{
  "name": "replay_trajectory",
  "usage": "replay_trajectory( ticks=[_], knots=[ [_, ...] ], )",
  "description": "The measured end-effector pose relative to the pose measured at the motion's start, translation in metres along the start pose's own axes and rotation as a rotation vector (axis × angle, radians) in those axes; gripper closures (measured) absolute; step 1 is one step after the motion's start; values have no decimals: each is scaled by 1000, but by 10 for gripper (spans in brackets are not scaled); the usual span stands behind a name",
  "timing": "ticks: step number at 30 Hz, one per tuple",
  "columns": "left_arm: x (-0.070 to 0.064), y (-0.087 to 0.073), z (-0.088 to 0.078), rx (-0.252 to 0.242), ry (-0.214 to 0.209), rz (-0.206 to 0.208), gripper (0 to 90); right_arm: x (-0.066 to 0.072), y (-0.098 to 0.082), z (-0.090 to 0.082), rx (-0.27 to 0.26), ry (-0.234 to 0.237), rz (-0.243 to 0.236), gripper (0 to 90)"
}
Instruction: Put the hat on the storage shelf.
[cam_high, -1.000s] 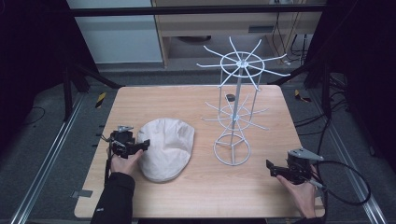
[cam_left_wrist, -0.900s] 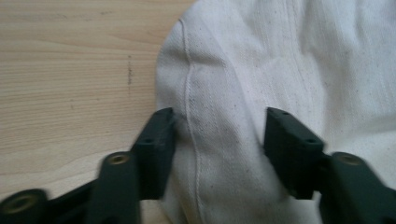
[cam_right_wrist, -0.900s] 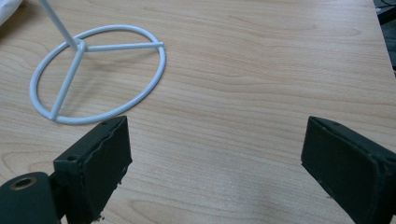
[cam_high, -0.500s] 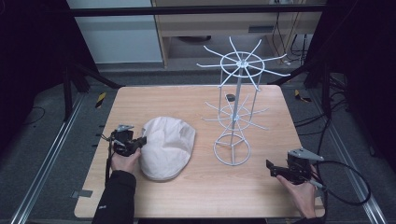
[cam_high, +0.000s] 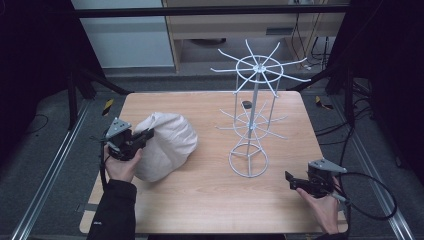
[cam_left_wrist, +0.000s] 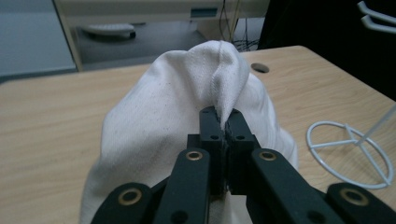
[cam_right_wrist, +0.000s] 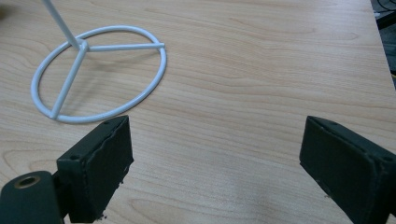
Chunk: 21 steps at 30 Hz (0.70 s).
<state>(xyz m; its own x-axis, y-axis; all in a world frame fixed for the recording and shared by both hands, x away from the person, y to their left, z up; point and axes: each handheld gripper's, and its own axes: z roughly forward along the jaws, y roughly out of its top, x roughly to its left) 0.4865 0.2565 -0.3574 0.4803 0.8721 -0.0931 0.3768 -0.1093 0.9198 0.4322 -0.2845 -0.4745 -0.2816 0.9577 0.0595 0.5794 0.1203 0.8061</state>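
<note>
A white cloth cap (cam_high: 167, 145) sits on the left half of the wooden table (cam_high: 210, 200), its near edge pulled up into a peak. My left gripper (cam_high: 147, 134) is shut on that raised fold, and in the left gripper view the two black jaws pinch the cap's seam (cam_left_wrist: 223, 122) between them. A white wire rack (cam_high: 254, 100) with spoke arms stands right of centre on a ring base (cam_right_wrist: 100, 74). My right gripper (cam_high: 290, 180) rests low near the table's front right corner. Its jaws stand wide open over bare wood (cam_right_wrist: 215, 163).
A small dark hole (cam_high: 246, 104) marks the tabletop behind the rack. Black frame posts and cables surround the table, and a cabinet stands beyond the far edge. A cable trails from the right gripper (cam_high: 370, 200) off the right side.
The left gripper closed on the cap's edge and rose, pulling the flat cap up into a bulging shape. The right gripper has not moved.
</note>
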Motion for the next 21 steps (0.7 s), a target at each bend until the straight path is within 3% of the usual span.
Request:
replay_trajectory(
  ticks=[11,21],
  knots=[
    [-7,29,-35,-138,-60,63,883,-3,-1,-1,-12,2,20,97],
    [-15,61,-65,-257,-114,106,883,-2,0,-1,-41,-7,-3,96]
  ],
)
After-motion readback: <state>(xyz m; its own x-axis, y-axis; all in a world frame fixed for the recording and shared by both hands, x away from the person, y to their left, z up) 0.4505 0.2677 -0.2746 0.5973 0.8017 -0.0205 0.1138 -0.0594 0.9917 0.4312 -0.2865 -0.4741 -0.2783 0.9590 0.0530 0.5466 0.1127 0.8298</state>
